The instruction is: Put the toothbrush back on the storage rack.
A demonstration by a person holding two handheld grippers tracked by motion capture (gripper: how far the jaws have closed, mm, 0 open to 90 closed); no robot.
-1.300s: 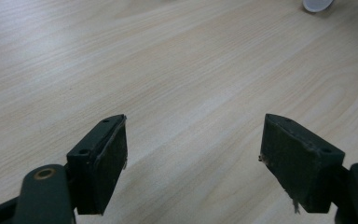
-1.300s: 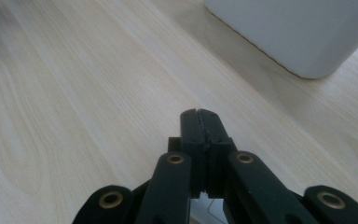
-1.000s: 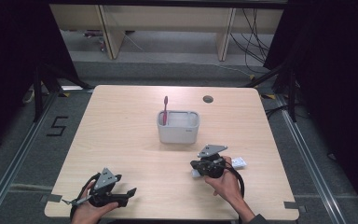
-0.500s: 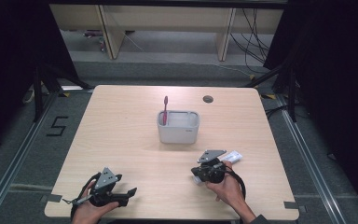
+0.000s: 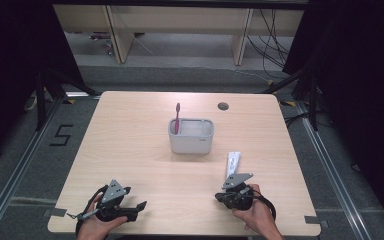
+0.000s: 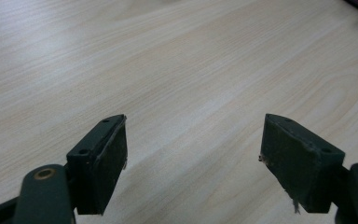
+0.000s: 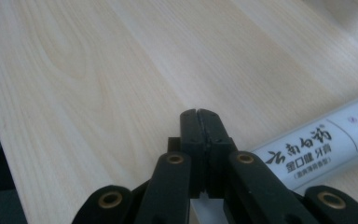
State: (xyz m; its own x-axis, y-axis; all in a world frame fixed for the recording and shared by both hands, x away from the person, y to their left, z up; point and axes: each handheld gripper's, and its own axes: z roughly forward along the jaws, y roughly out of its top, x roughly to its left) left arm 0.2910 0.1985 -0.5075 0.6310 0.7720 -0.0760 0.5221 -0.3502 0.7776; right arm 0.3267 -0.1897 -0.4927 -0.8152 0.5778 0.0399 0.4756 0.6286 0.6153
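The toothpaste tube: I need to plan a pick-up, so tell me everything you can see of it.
The toothpaste tube is white, smooth like plastic, with black Chinese lettering. It lies flat on the wooden table, lengthwise away from the person, right of the grey holder and apart from it. Its near end lies at the right gripper, whose jaws are shut beside it, not on it.

A white toothpaste tube [image 5: 233,163] lies flat on the pale wooden table [image 5: 130,150], lengthwise toward the far edge, on the right side and just ahead of the right hand. Up close it's a smooth white cylinder [image 7: 321,144] with black printed characters along its side and small red marks further down. It rests alone, apart from the grey holder.
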